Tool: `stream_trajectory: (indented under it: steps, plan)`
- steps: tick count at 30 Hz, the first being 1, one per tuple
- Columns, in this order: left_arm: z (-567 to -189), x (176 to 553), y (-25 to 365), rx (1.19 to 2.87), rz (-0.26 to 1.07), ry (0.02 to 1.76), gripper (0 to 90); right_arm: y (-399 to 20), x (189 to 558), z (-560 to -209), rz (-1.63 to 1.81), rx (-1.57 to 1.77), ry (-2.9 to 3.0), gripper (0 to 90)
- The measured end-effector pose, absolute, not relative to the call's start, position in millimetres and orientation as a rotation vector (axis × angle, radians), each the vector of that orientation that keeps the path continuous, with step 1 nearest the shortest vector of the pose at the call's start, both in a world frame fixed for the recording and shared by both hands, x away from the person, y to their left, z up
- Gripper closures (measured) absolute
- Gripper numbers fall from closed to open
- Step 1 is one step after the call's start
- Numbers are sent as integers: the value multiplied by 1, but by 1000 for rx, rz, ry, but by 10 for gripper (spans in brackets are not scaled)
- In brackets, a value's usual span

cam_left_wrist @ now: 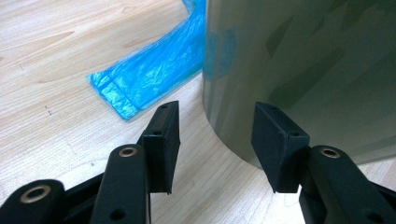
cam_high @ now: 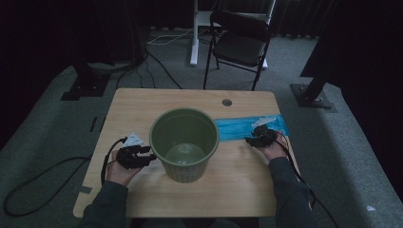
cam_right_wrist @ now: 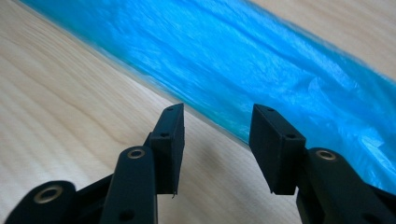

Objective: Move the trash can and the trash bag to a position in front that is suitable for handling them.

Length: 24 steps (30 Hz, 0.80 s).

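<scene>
An olive-green plastic bucket [cam_high: 184,142] stands upright in the middle of the wooden table [cam_high: 142,102]; nothing shows inside it. A flat, folded blue plastic bag [cam_high: 249,127] lies on the table to its right, reaching behind the bucket. My left gripper [cam_high: 151,157] sits low beside the bucket's left wall, open. In the left gripper view the gripper [cam_left_wrist: 217,140] points at the bucket wall [cam_left_wrist: 303,70], with the blue bag [cam_left_wrist: 149,79] beyond. My right gripper [cam_high: 249,140] hovers at the bag's near edge, open. The right gripper view shows its jaws [cam_right_wrist: 217,140] apart, just short of the bag [cam_right_wrist: 261,60].
A round hole [cam_high: 226,102] is cut in the table near its far edge. A black folding chair [cam_high: 240,40] and a white desk leg [cam_high: 195,33] stand on the grey carpet behind. Black cables [cam_high: 43,180] trail on the floor at the left.
</scene>
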<state>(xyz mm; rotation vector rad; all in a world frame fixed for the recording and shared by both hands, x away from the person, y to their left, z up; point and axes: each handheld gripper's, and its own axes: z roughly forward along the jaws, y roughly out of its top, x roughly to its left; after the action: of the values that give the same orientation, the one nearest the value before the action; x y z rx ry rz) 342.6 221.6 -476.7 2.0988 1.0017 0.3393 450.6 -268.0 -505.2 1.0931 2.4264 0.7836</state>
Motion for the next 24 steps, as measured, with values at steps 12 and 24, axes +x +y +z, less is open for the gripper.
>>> stream_trajectory:
  steps: [12,24]
  plan:
    - [-478,342,220,2106,336,996,514,-268,481,-524,735,1210,2480,498]
    - [-475,339,223,2087,361,987,514,-259,489,-519,668,1232,2524,897]
